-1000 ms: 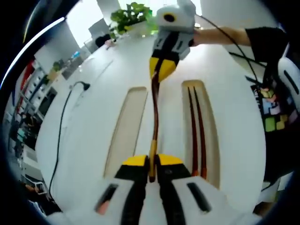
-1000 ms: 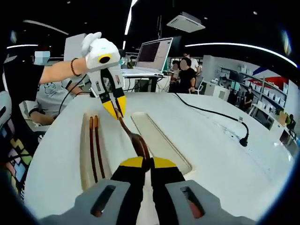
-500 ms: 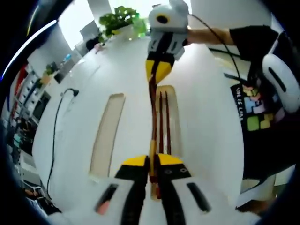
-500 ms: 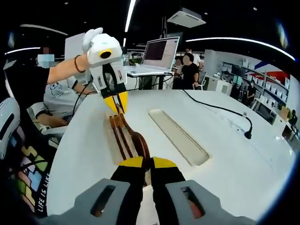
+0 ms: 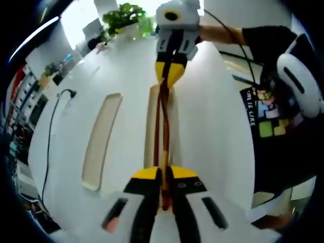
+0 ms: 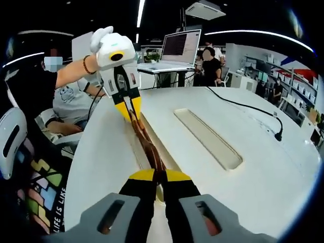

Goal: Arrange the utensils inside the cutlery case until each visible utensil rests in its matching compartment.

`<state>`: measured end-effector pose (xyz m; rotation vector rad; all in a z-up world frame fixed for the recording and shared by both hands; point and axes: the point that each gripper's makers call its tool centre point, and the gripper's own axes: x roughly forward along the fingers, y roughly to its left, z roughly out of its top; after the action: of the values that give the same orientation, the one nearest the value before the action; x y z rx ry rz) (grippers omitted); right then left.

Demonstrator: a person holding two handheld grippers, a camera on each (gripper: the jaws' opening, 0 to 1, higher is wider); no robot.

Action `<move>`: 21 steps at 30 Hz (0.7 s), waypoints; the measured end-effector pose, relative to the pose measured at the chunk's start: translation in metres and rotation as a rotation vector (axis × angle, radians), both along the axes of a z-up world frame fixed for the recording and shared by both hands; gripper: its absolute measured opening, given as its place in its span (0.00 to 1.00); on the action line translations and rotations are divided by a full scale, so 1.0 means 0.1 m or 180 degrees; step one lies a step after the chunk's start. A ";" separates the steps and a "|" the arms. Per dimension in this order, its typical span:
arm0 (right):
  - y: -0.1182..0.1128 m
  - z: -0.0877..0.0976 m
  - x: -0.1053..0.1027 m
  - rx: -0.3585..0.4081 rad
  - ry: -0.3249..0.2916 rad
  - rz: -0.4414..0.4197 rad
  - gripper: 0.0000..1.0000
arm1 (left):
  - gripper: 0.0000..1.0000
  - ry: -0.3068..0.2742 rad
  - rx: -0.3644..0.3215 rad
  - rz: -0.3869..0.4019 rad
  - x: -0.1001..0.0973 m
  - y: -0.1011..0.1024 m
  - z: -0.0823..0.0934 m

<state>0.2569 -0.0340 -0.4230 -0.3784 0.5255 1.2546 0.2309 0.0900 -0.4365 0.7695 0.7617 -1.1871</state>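
Observation:
A brown wooden spoon (image 5: 165, 136) hangs lengthwise between my two grippers. My left gripper (image 5: 162, 175) is shut on its handle end. My right gripper (image 6: 157, 175) is shut on the spoon's bowl (image 6: 152, 152). In the left gripper view the right gripper (image 5: 170, 76) faces me at the top, and in the right gripper view the left gripper (image 6: 128, 108) does the same. The spoon sits directly over the long slot (image 5: 151, 121) (image 6: 135, 144) that holds dark chopsticks (image 5: 156, 119) (image 6: 135, 124). A second slot (image 5: 101, 139) (image 6: 207, 137), empty, lies alongside.
The slots are sunk in a round white table (image 5: 212, 131) (image 6: 243, 187). A black cable (image 5: 49, 131) (image 6: 243, 106) crosses it. A plant (image 5: 124, 12) and a laptop (image 6: 177, 45) stand at the far edges. A person's body (image 5: 276, 106) is close beside the table.
Both grippers have carried the spoon sideways, from between the two slots to right above the slot with the chopsticks. Their hold on it is unchanged.

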 end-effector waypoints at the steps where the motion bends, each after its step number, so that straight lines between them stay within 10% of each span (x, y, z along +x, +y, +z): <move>1: 0.01 0.00 0.00 -0.0003 0.0019 0.0000 0.03 | 0.07 -0.0006 0.0003 -0.0001 0.00 0.01 -0.01; 21: 0.02 -0.14 0.02 -0.0102 0.0650 0.0015 0.03 | 0.08 0.0123 -0.0023 0.0015 0.01 0.11 -0.13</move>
<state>0.2592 -0.0315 -0.4367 -0.2797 0.7194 1.2980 0.2319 0.1007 -0.4491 0.7403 0.7904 -1.2029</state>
